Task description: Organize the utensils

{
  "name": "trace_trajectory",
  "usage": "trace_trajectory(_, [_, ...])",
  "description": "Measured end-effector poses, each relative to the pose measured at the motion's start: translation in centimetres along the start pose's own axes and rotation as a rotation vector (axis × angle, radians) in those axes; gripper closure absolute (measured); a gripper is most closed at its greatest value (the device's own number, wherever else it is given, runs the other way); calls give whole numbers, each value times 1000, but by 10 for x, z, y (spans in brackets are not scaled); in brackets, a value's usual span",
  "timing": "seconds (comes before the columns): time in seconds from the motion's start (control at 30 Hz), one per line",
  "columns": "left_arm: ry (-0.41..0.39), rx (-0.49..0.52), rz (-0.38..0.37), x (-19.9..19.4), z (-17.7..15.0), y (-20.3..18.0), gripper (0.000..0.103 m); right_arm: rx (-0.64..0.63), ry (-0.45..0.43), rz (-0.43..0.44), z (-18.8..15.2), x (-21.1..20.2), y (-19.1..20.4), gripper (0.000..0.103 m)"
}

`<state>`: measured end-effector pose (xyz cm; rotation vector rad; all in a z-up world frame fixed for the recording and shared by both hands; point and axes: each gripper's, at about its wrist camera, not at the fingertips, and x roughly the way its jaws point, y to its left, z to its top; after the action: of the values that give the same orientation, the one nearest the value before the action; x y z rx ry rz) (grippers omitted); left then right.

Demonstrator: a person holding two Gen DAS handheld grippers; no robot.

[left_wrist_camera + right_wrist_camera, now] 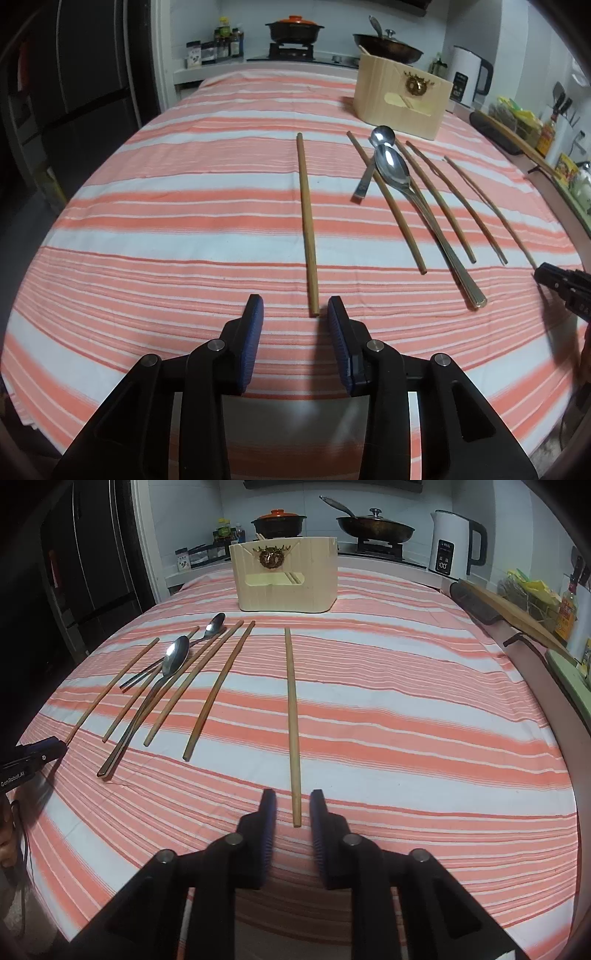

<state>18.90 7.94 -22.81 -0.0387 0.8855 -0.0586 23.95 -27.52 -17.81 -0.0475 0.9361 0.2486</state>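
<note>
RISK: chopstick may roll or skid on the striped cloth (pixel 147 206) if one pad strikes first | LEFT: left gripper (pixel 295 314) jaws part-open, empty; lone chopstick (pixel 306 221) end just ahead, near the front edge | RIGHT: right gripper (pixel 291 808) jaws narrowly open, straddling outer chopstick (pixel 291 720) end, not clamped | TARGET: wooden holder (pixel 284 576) at the far edge.

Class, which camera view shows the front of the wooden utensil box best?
The right wrist view: the wooden utensil box faces the camera squarely, its ornament and front slot showing. In the left wrist view the box sits off to the right, turned at an angle.
</note>
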Motion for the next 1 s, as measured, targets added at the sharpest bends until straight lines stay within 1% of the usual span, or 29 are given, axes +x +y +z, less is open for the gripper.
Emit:
trace_trajectory(0.1, [2, 46, 36, 1, -1, -9, 67, -6, -1, -5, 0, 1, 0, 80])
trace_trajectory(0.13, [0, 66, 39, 1, -2, -12, 79, -8, -1, -7, -1, 1, 1, 80])
trace_trajectory(0.17, [-1, 76, 26, 1, -2, -15, 87, -13, -5, -14, -1, 1, 1, 80])
trace_trajectory(0.2, [-1, 80, 22, 1, -2, -18, 98, -20, -9, -23, -2, 1, 3, 81])
trace_trajectory(0.23, [-5, 83, 27, 1, -3, -20, 101, -20, -15, -29, -2, 2, 3, 86])
trace_trajectory(0.27, [-13, 80, 33, 1, -3, -21, 101, -12, -19, -35, -2, 2, 2, 93])
trace_trajectory(0.3, [-18, 67, 31, 1, -2, -20, 101, 2, -19, -35, -1, 2, -1, 98])
trace_trajectory(0.33, [-20, 48, 23, 0, 0, -17, 101, 19, -18, -23, 1, 1, -4, 98])
trace_trajectory(0.4, [-50, 16, 14, -8, 6, -10, 101, 20, -37, -17, 4, -5, -6, 98])
trace_trajectory(0.6, [-169, -27, 3, -55, 37, 10, 101, -38, -169, -31, 34, -52, 1, 98])
trace_trajectory(0.8, [-282, -9, -11, -95, 71, 17, 101, -80, -291, -39, 68, -90, 11, 98])
trace_trajectory(1.0, [-357, -3, -25, -117, 97, 20, 101, -100, -366, -40, 96, -113, 16, 98])
